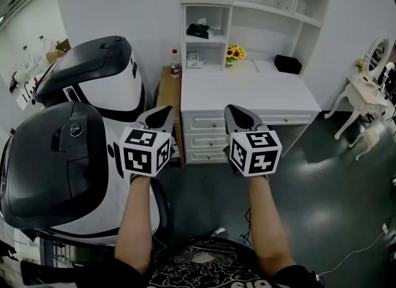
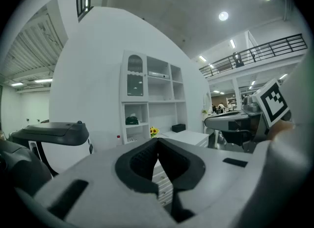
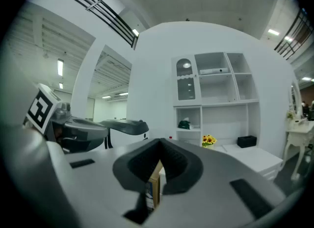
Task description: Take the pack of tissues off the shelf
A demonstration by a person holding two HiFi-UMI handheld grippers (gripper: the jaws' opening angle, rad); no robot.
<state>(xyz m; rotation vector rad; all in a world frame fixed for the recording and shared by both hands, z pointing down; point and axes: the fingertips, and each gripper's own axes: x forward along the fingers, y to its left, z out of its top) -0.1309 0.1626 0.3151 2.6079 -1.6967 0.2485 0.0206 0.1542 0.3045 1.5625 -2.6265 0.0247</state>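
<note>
One pale tissue pack (image 1: 194,60) (greenish print) on shelf (image 1: 184,39); left gripper (image 1: 163,112), right gripper (image 1: 234,112) clenched, empty.

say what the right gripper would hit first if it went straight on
Probably the drawer front of the desk; nothing shows between it and the right gripper, though depth is unclear.

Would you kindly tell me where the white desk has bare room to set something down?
The desktop is bare across its front, short of the flowers and the black box. The left cubbies are taken: a pale pack below, a dark item above.
</note>
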